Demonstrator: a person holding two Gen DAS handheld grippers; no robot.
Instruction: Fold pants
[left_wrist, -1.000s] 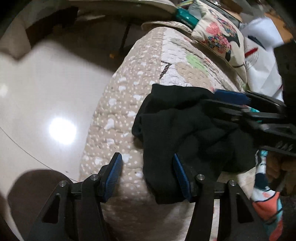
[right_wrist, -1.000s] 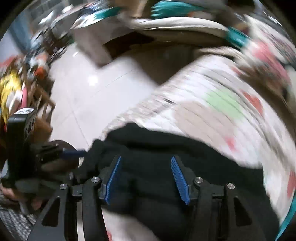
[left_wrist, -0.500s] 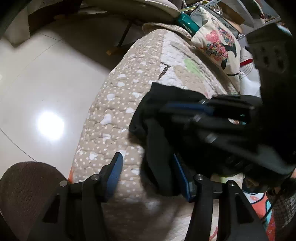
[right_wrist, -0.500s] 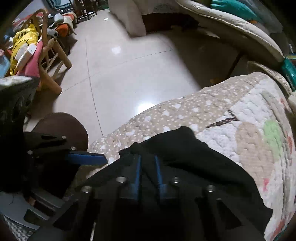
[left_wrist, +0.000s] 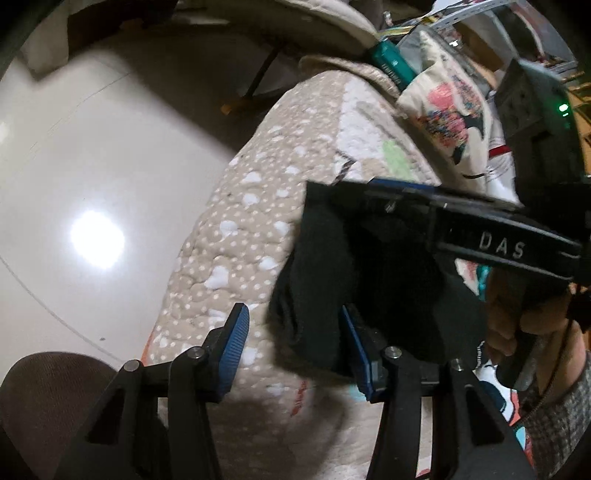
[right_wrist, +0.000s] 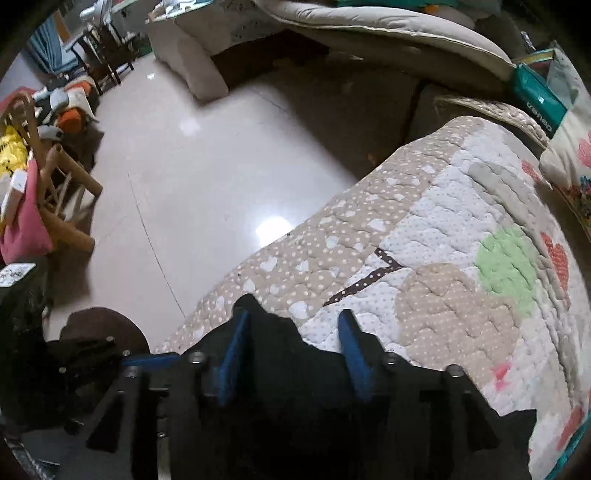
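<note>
While the glossy pale tiled floor fills the left of both views, the work lies further right on the quilted beige bedspread with white dots and coloured patches. The left claw stands about half open, its left blue pad over bare quilt and its right pad against the edge of the bundled black fabric pants; whether that pad presses the cloth cannot be told, and nothing is clamped. The pants lie bunched near the bed's edge, partly folded over themselves. Further right, the right claw reaches in over the bundle, gripped by a hand in a checked sleeve. Its jaws are opening; black cloth sits between the pads in the right wrist view, but the pads do not appear to pinch it.

Risks from this state:
- The released layer may spring back or slump, because thick soft cloth does not hold a crease unaided.
- The bundle may slide off toward the floor, since it lies close to the rounded bed edge.
- The two claws work close together and may snag the same fold.
</note>
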